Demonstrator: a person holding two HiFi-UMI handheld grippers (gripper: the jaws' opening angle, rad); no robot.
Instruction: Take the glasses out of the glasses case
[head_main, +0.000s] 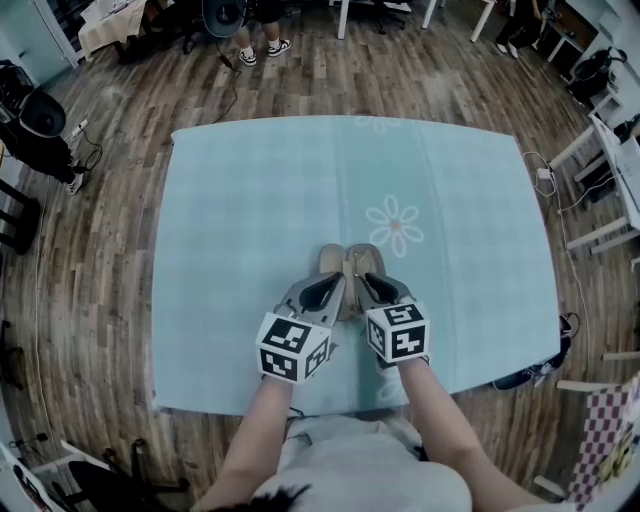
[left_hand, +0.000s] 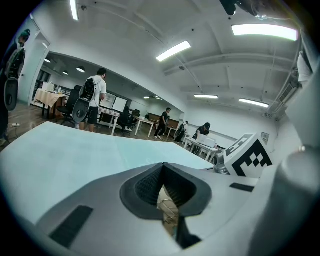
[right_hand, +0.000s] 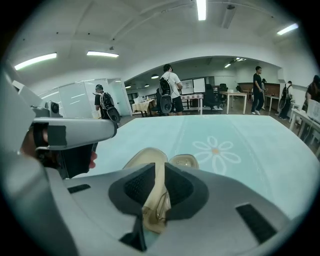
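Resting on flowered tablecloth (head_main: 250, 200), glasses case (head_main: 364, 260) clamped.

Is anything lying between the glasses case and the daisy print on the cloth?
Nothing. The glasses case sits close beside the daisy print, with only bare teal cloth between them. The head view shows it; the right gripper view agrees.

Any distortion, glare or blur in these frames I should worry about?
Head view: heavy fisheye, table edges bow, light even, no glare. Left gripper view: ceiling strip lights blown out, near foreground soft. Right gripper view: glasses case between the jaws reads clearly; dark vignette in corners.
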